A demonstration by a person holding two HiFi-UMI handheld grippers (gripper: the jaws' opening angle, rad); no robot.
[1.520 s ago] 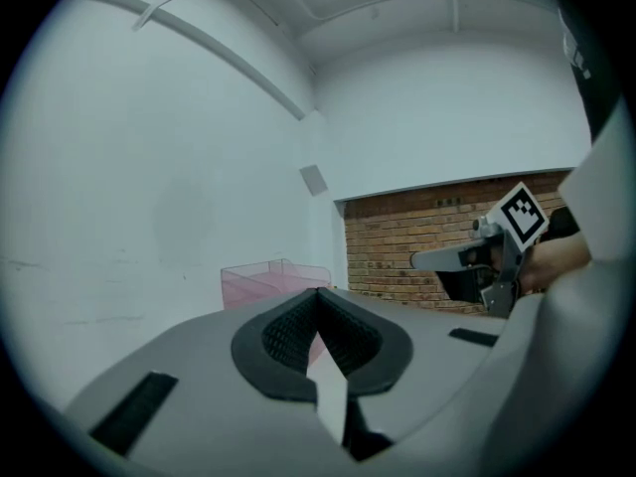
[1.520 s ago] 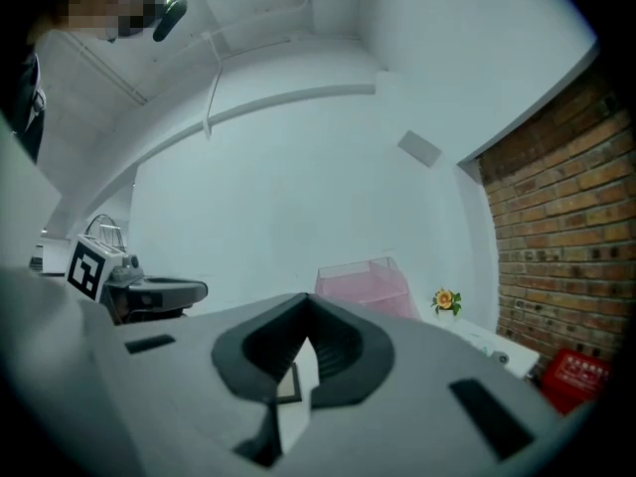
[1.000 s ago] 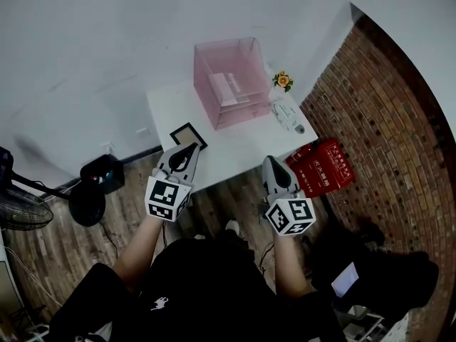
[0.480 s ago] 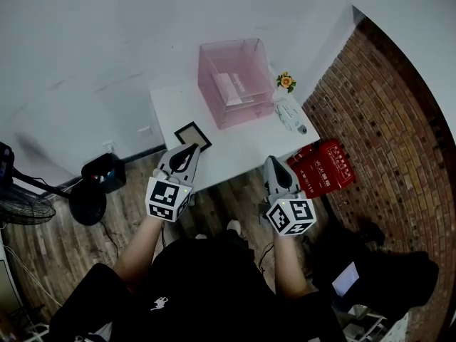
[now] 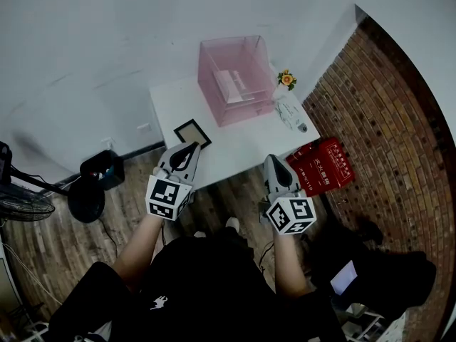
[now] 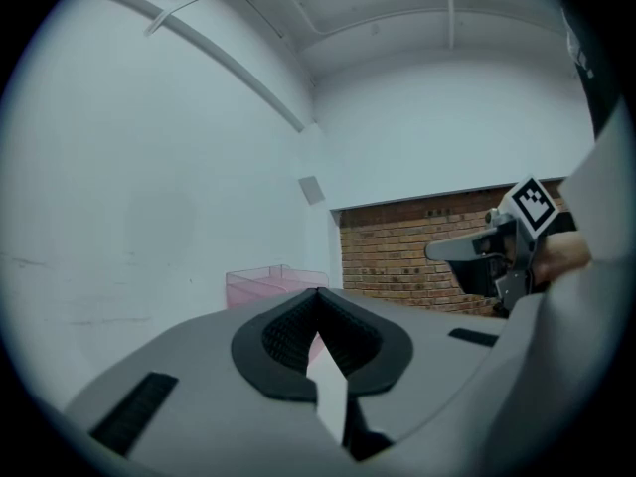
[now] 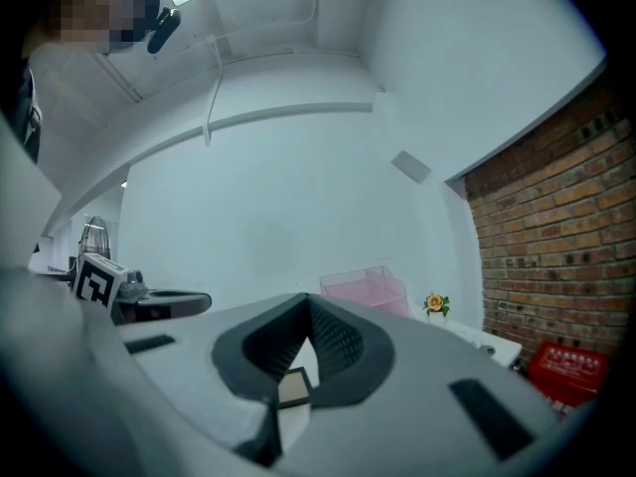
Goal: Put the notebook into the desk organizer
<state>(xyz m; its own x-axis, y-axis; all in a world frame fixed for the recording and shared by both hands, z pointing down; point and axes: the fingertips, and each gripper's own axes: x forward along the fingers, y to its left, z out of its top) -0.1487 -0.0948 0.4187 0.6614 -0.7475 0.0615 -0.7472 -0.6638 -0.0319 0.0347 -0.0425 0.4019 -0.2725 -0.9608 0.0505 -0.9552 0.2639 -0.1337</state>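
The notebook (image 5: 192, 133), tan with a black border, lies flat on the white table (image 5: 235, 148) near its front left corner. It also shows through the jaw gap in the right gripper view (image 7: 293, 388). Behind it at the table's back stands the pink see-through desk organizer (image 5: 235, 80) (image 7: 366, 288) (image 6: 273, 284). My left gripper (image 5: 187, 153) is held level in front of the table, just short of the notebook, jaws shut and empty. At the table's front right edge my right gripper (image 5: 274, 164) is also shut and empty.
A small pot of flowers (image 5: 286, 80) and a white object (image 5: 291, 115) sit on the table's right side. Red boxes (image 5: 324, 166) lie on the floor by the brick wall. A fan (image 5: 25, 209) and a black device (image 5: 100, 173) stand at the left.
The head view has shifted a little, so the table sits slightly further right in the picture. Both grippers stay where they were, shut.
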